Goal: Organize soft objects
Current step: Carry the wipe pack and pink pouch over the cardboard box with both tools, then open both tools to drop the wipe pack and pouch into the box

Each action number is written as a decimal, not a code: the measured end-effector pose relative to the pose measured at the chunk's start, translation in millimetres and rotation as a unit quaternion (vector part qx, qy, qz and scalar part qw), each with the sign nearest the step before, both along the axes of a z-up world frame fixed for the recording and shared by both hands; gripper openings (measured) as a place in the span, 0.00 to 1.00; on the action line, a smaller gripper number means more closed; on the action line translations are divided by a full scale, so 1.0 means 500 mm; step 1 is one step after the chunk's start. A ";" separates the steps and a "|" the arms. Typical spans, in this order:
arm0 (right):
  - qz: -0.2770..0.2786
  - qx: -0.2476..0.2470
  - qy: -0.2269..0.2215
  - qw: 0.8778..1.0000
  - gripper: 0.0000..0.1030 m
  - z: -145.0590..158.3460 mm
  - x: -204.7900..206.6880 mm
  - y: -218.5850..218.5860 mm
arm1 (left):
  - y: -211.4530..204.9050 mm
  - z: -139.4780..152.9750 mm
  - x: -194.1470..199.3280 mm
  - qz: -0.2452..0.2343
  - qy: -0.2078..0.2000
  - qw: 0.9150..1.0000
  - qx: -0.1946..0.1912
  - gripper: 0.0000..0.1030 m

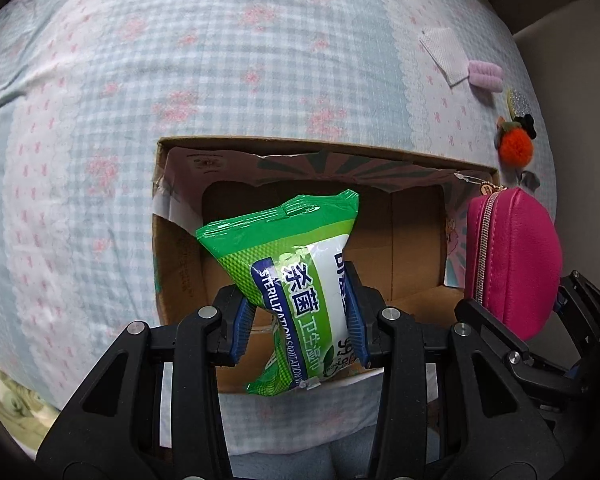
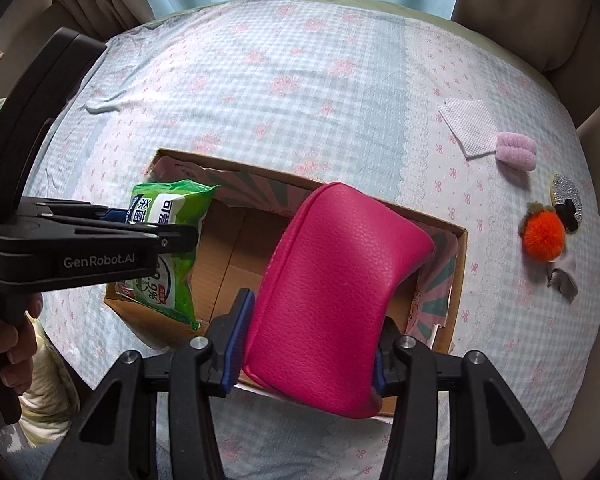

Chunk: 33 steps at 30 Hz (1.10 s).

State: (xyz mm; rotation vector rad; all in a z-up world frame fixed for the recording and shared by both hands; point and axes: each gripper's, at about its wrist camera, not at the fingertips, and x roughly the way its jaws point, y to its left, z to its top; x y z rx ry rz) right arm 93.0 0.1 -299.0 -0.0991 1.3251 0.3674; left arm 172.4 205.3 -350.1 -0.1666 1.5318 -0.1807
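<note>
Over the open cardboard box (image 2: 458,264) on the bed (image 1: 260,60), I am holding two items at once, neither yet released. By my judgement the task is sitting near its midpoint: the box floor is showing bare brown board with nothing lying in it, as far as I can see.

Item, left claw (image 1: 300,312): wet-wipe pack (image 1: 296,280), green and white glossy film, crinkled at the sealed ends, pillow-shaped and giving inward where my blue pads (image 1: 242,328) are clamping its waist. It is hanging tilted above the box's left part.

Item, right claw (image 2: 308,340): magenta zip pouch (image 2: 332,288), pebbled faux leather, rounded corners, gold zipper along one edge, bulging slightly under my clamped pads. It is hovering above the box's right part.

Container: corrugated card, torn printed lining on the inner walls, flaps cut ragged.

Remaining on the gingham, bow-printed bedsheet, well apart from the box to its right: a white waffle-textured cotton pad (image 2: 468,128); touching its edge, a pink ribbed fuzzy hair tie (image 2: 516,152); a fluffy orange pompom charm (image 2: 542,236); just beside it, a silver glitter oval hair clip (image 2: 566,196).

These four are awaiting collection, I am judging.
</note>
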 end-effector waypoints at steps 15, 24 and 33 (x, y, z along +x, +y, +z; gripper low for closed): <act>0.055 -0.017 0.052 0.997 0.61 -0.126 0.044 0.002 | -0.035 -0.090 0.075 -0.039 0.027 0.999 0.026 0.56; 0.068 -0.014 0.052 0.996 1.00 -0.147 0.007 -0.018 | -0.033 -0.095 0.065 -0.029 0.020 0.999 0.028 1.00; 0.047 -0.010 0.035 0.998 1.00 -0.101 -0.014 -0.029 | -0.027 -0.047 0.022 -0.025 0.003 0.999 0.033 1.00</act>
